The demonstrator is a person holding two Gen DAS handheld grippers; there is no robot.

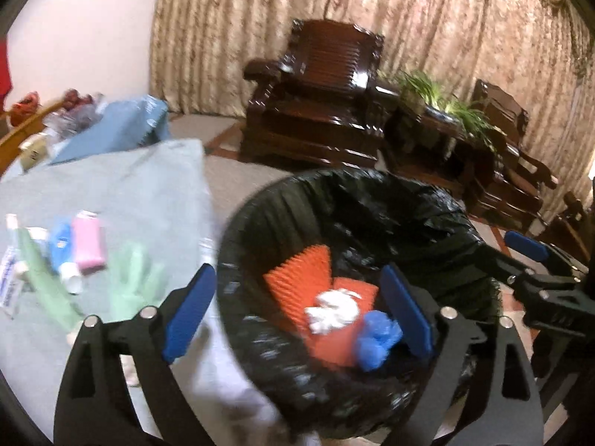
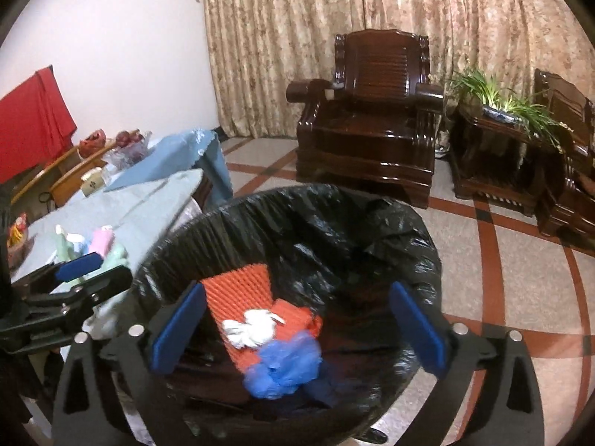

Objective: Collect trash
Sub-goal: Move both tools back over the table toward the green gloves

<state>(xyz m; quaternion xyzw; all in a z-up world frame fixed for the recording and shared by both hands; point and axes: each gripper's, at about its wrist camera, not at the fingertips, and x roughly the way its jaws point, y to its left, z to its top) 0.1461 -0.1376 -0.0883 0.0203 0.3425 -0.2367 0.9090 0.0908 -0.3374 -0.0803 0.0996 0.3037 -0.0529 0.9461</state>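
Both the left gripper (image 1: 297, 312) and the right gripper (image 2: 297, 329) hang over the bin (image 2: 238, 223) with jaws wide and empty. Inside its black liner lie orange corrugated card (image 2: 238, 286), a white wad (image 2: 253, 329) and a blue bag (image 2: 286, 366). More litter (image 1: 87, 238) sits on the counter (image 1: 122, 182) beside it.

A plain pale wall (image 2: 122, 44) occupies the far left. A beige patterned curtain (image 2: 390, 3) covers the far side from wall corner to right edge. The floor (image 2: 483, 245) is light tile with red-brown bands. A dark carved wooden armchair (image 2: 372, 119) stands before the curtain. Right of it, a dark side table (image 2: 494, 156) carries a green plant (image 2: 494, 93).
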